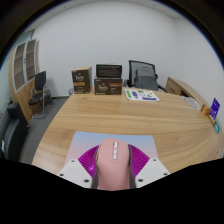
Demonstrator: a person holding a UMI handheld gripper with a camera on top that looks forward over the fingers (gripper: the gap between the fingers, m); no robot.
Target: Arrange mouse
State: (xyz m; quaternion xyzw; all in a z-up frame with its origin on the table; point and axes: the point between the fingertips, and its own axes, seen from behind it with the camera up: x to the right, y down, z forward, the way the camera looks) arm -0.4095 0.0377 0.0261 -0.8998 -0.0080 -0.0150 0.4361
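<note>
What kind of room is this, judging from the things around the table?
Most likely an office or meeting room. A large wooden table fills the middle, office chairs stand around it, and boxes sit at its far end. The gripper is shut on a pink mouse over a mouse pad.

Gripper [113,168] pointed forward, held level. Both fingers [88,160] visible low in view, magenta pads on inner faces. Fingers closed in on pink mouse [113,166], pads pressing its left and right sides. No hand or sleeve visible in view.
</note>
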